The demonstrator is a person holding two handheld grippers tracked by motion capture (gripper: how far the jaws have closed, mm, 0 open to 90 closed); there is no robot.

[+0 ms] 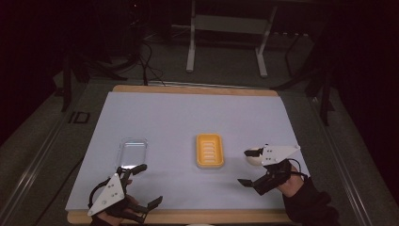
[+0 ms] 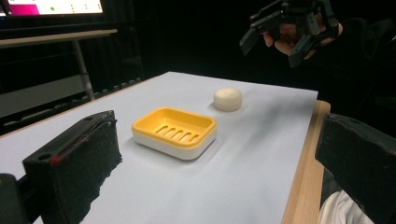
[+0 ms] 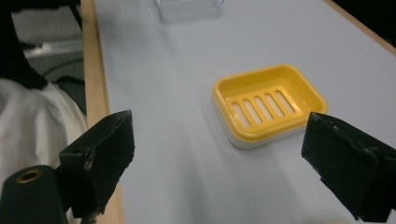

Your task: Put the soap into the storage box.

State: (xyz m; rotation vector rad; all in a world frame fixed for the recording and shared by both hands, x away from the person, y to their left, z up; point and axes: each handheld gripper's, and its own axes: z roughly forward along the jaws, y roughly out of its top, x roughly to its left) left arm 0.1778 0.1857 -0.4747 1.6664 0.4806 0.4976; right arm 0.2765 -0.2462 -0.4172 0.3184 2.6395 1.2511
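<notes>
While both hand-held grippers are being held low at the near edge of the counter (image 1: 141, 106), nothing is being gripped by either. The right hand-held gripper (image 1: 248, 167) is being held with its jaws wide apart, just beside the white soap bar (image 1: 254, 157), which is lying at its far jaw without visible contact. The yellow soap dish (image 1: 210, 150) is being left at the middle of the counter, near the bar and to its left. The left hand-held gripper (image 1: 148, 184) is also being held wide, empty, just short of the clear lid (image 1: 132, 152) lying beyond it.
</notes>
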